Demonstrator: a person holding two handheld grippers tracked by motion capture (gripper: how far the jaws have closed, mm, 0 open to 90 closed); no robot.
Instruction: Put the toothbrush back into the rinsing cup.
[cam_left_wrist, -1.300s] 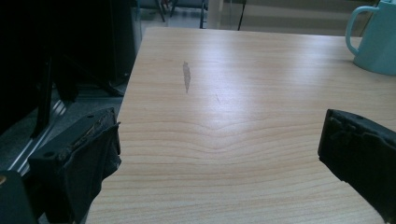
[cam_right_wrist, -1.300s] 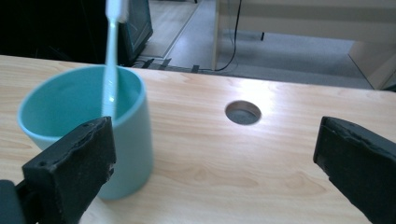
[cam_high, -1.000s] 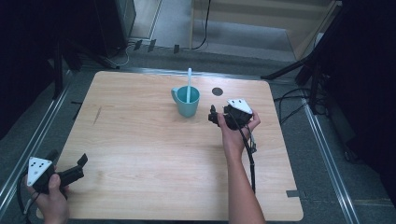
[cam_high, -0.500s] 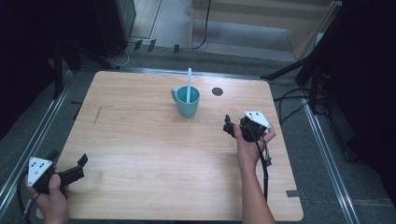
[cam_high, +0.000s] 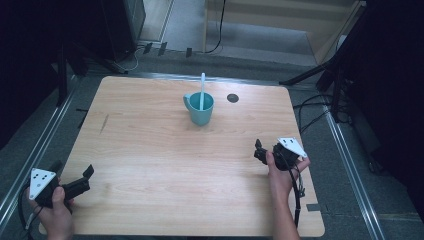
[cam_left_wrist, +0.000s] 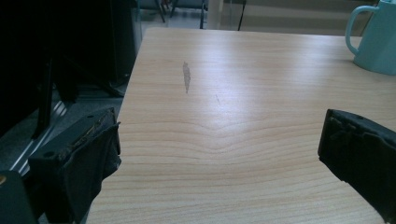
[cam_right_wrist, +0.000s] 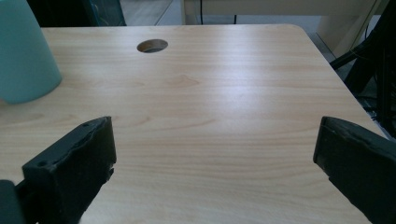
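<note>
- Teal mug (cam_high: 200, 108) stands upright toward the far middle of the wooden table (cam_high: 165, 165); handle turned to the left; a pale stirrer or spoon (cam_high: 202, 90) leans inside it, sticking up past the rim
- right gripper (cam_high: 261, 151) sits near the right edge, well apart from the mug; jaws spread wide with bare wood between them in the right gripper view; nothing held
- left gripper (cam_high: 85, 179) rests at the near left corner; jaws likewise wide and empty
- mug surface looks smooth and glossy, tapering toward the base; contents cannot be made out
- risk, as I judge it: a reach from the right could clip the tall stirrer and tip the mug; a pinch on the slick tapered wall may slip; the handle faces away from the right gripper, so grasping it from that side would be awkward
- small round hole (cam_high: 232, 98) in the table lies just right of the mug
</note>
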